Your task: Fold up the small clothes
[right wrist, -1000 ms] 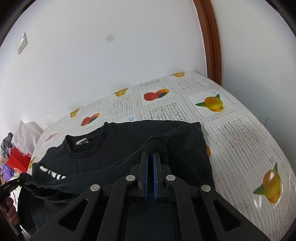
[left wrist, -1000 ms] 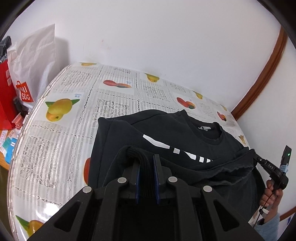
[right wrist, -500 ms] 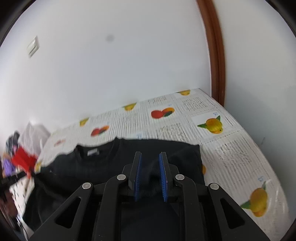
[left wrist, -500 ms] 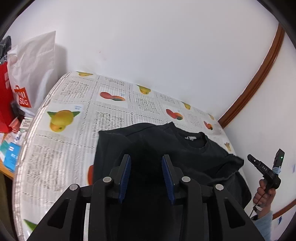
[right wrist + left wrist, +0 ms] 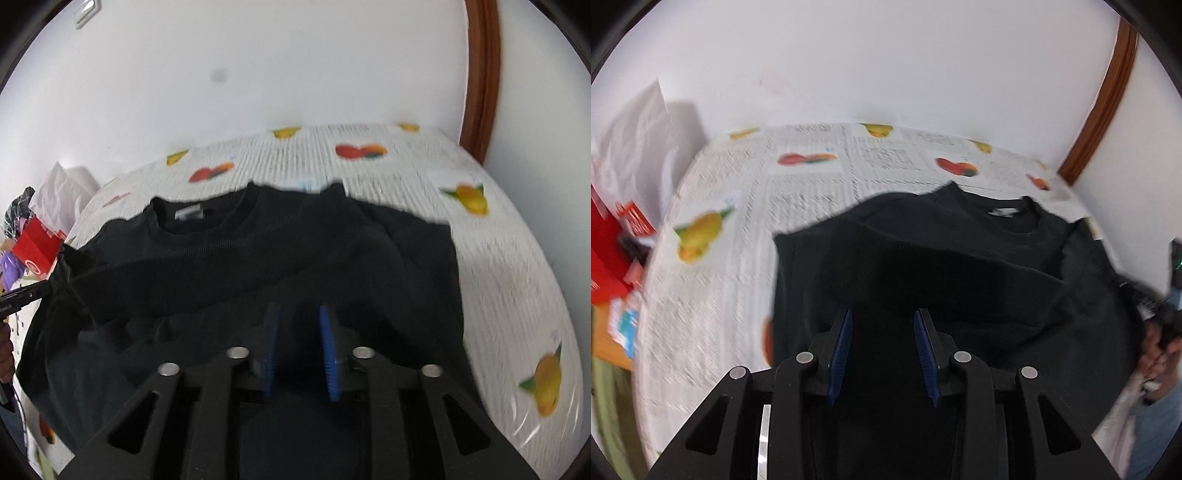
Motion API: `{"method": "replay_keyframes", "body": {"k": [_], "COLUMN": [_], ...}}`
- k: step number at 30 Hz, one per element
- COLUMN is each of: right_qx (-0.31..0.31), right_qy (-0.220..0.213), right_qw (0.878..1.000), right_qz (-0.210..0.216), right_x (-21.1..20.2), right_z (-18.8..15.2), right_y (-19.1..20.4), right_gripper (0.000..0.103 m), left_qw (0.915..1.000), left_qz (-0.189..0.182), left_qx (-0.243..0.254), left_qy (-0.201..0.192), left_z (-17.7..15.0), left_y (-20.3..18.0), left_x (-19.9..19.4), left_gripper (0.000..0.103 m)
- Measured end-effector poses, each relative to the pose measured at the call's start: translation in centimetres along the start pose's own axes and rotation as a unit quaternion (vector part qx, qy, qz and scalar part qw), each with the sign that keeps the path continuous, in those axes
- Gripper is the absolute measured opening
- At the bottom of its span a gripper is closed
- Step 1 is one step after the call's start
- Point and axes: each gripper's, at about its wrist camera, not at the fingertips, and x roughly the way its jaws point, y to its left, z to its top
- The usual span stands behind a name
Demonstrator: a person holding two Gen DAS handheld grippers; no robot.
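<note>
Both cameras ride just behind their tools and look forward and steeply down along the two fingers, which fill the lower middle of each frame. The left wrist view, over the left tool (image 5: pixel 882 317), sits close above the black shirt (image 5: pixel 960 266) on the table (image 5: pixel 713 295), facing the white wall (image 5: pixel 886 66) across the top. The right wrist view, over the right tool (image 5: pixel 298 314), faces the same wall. Both share the shirt (image 5: pixel 240 258), the fruit-print cloth (blurred in each) and the brown door frame (image 5: pixel 1100 99) in the upper right. What seems to be the other tool shows at each frame's edge.
</note>
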Motion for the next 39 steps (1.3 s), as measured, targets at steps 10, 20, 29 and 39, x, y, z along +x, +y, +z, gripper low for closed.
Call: {"method": "replay_keyframes", "body": {"k": [10, 20, 29, 39], "right_qx": [-0.001, -0.030, 0.042, 0.032], "right_qy": [0.025, -0.056, 0.007, -0.010], "right_qw": [0.998, 0.997, 0.997, 0.994], "right_qz": [-0.065, -0.051, -0.063, -0.102], "right_x": [5.3, 3.9, 7.4, 3.4], "right_z": [4.0, 5.2, 4.1, 3.3], "right_y": [-3.2, -2.8, -6.2, -4.4], "right_gripper": [0.061, 0.015, 0.015, 0.025], "left_qw": [0.9989, 0.9988, 0.9986, 0.9982], "left_qz": [0.045, 0.032, 0.020, 0.044], "left_qx": [-0.007, -0.025, -0.040, -0.034], "left_qy": [-0.012, -0.029, -0.027, -0.021], "left_z": [2.1, 1.4, 1.2, 0.9], "left_y": [1.6, 2.7, 3.3, 2.4], "left_x": [3.1, 4.2, 4.4, 3.2], "left_gripper": [0.052, 0.009, 0.009, 0.013]}}
